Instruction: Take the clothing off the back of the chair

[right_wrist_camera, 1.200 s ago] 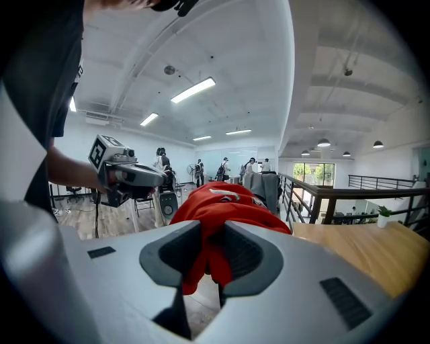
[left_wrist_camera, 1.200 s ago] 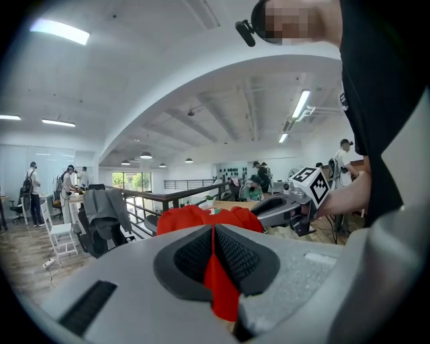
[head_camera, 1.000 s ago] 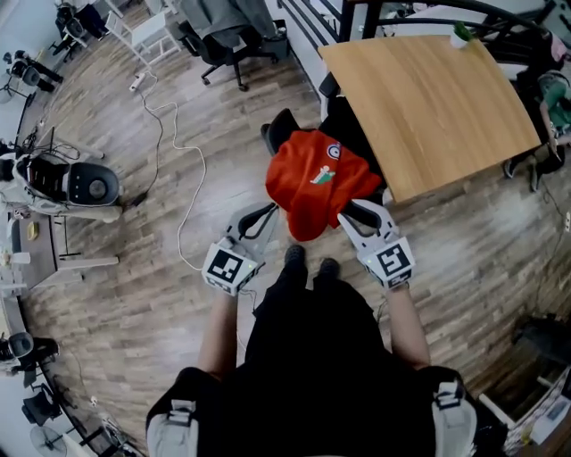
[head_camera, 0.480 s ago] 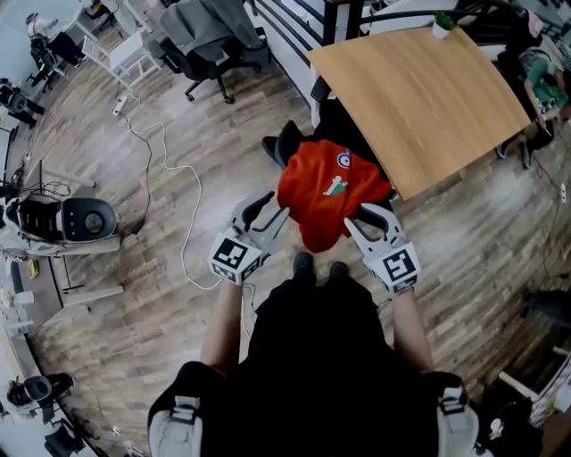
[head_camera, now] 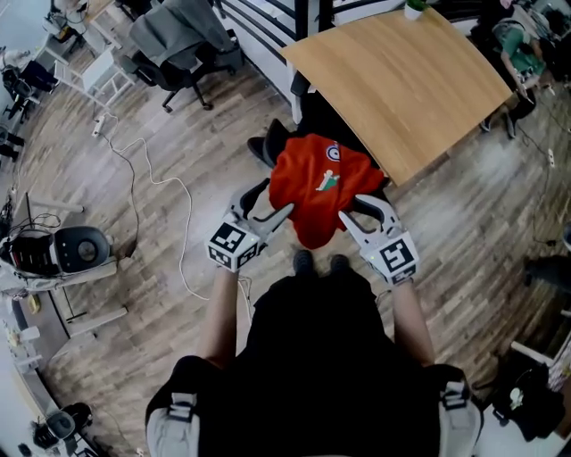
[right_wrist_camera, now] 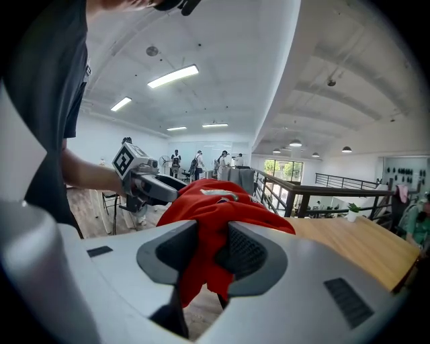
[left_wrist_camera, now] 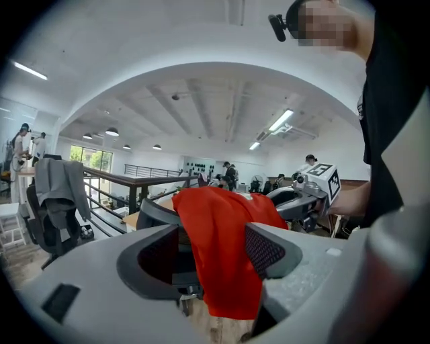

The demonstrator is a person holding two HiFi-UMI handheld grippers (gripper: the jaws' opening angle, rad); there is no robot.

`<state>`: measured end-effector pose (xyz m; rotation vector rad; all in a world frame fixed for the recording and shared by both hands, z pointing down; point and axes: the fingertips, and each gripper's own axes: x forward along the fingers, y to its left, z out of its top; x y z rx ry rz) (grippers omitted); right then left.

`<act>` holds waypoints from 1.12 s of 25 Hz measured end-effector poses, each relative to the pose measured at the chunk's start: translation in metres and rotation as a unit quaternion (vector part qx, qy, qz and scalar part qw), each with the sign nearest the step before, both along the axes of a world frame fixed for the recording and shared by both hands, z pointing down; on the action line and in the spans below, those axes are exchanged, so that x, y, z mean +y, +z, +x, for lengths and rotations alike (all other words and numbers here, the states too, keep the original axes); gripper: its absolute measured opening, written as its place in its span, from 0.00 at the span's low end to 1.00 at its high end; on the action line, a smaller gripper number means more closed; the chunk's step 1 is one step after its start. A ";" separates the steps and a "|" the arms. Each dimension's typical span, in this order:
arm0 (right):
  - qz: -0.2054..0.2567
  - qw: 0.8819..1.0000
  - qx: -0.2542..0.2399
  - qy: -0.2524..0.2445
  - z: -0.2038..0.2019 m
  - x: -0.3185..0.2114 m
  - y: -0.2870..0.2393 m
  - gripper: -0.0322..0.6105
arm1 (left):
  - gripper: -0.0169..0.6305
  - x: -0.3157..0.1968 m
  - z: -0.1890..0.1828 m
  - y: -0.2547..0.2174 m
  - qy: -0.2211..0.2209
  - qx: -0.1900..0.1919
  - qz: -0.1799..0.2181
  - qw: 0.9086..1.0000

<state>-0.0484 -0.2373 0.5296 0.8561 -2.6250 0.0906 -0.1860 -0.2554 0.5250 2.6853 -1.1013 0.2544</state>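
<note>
Wood-plank flooring fills an open workshop. At frame centre the red T-shirt (head_camera: 317, 183) hangs over the back of a black office chair (head_camera: 317, 120) and hides that back; the seat is tucked under a wooden desk (head_camera: 401, 80). The shirt's print, a round badge and a small green figure, is too small to read. The left gripper (head_camera: 277, 196) has just spread its jaws wide, and the shirt's edge hangs loose between them. The right gripper (head_camera: 350, 210) has eased its jaws apart too, less widely, with a bunched fold filling the gap. At upper left stands another chair (head_camera: 178, 36) draped in grey, and a white cable (head_camera: 178, 205) snakes across the floor. A potted plant (head_camera: 412, 7) on the desk is cut off by the top edge.
</note>
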 end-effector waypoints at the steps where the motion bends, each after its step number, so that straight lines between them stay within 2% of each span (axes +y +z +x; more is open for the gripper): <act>1: -0.002 1.000 0.001 0.004 0.000 0.001 0.000 0.27 | 0.48 -0.001 0.003 0.001 0.011 -0.002 -0.004 1.000; 11: -0.008 0.999 0.004 0.031 -0.011 -0.003 -0.002 0.27 | 0.48 -0.005 0.019 0.006 0.070 -0.003 -0.019 0.997; 18: 0.020 0.999 0.031 0.028 -0.026 -0.007 0.000 0.26 | 0.47 -0.003 0.028 0.008 0.102 -0.012 -0.030 0.994; 21: 0.024 0.999 0.035 0.029 -0.028 -0.006 -0.001 0.26 | 0.45 0.001 0.035 0.007 0.116 -0.022 -0.028 0.993; 24: 0.013 0.999 0.035 0.034 -0.029 -0.003 0.001 0.25 | 0.39 0.010 0.046 0.002 0.136 -0.024 -0.017 0.990; 28: 0.012 0.999 0.033 0.029 -0.033 -0.008 0.001 0.24 | 0.38 0.010 0.053 0.002 0.141 -0.018 -0.011 0.990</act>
